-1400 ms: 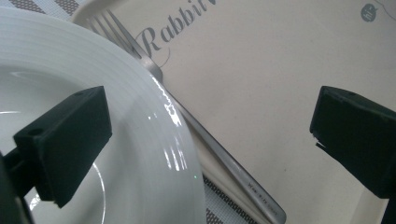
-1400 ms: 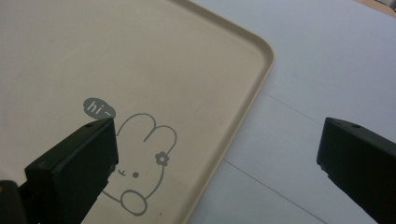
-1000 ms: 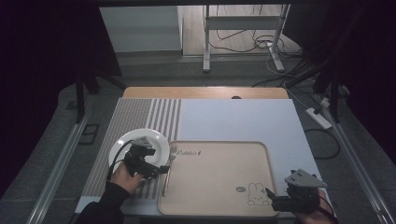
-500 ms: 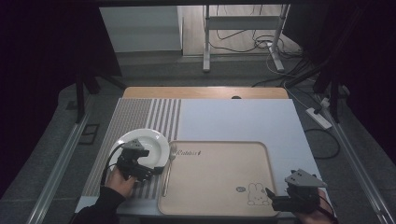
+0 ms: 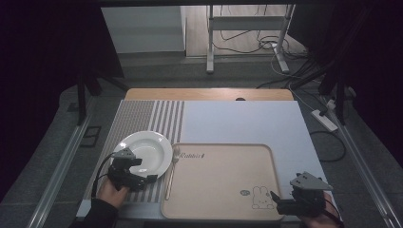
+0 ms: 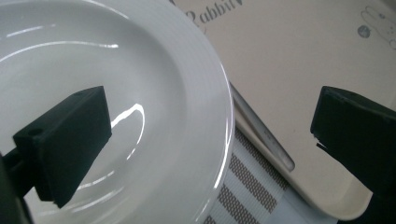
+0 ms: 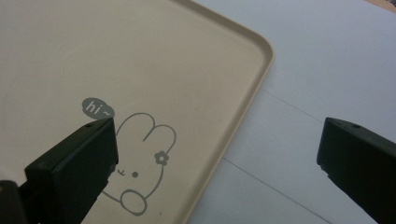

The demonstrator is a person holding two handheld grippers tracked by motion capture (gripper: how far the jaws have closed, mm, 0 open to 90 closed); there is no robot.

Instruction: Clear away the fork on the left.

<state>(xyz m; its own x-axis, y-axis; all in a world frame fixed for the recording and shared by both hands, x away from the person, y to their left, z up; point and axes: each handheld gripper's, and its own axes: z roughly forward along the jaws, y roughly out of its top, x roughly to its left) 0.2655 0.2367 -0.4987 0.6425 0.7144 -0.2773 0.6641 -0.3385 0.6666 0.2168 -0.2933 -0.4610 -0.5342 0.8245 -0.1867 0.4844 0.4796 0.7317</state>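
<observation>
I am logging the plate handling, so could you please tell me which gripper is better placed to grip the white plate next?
Left. The left gripper has its jaws open astride the rim of the white plate. The right gripper sits at the tray corner by the rabbit print, far from the plate.

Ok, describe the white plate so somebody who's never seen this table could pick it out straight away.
Start at the big beige tray with a rabbit drawing at the table's near edge. Just off its left rim lies a metal spoon, and left of that, on the grey striped mat, sits the white plate. It is the one round, glossy white thing, with the left claw open at its near rim.
</observation>
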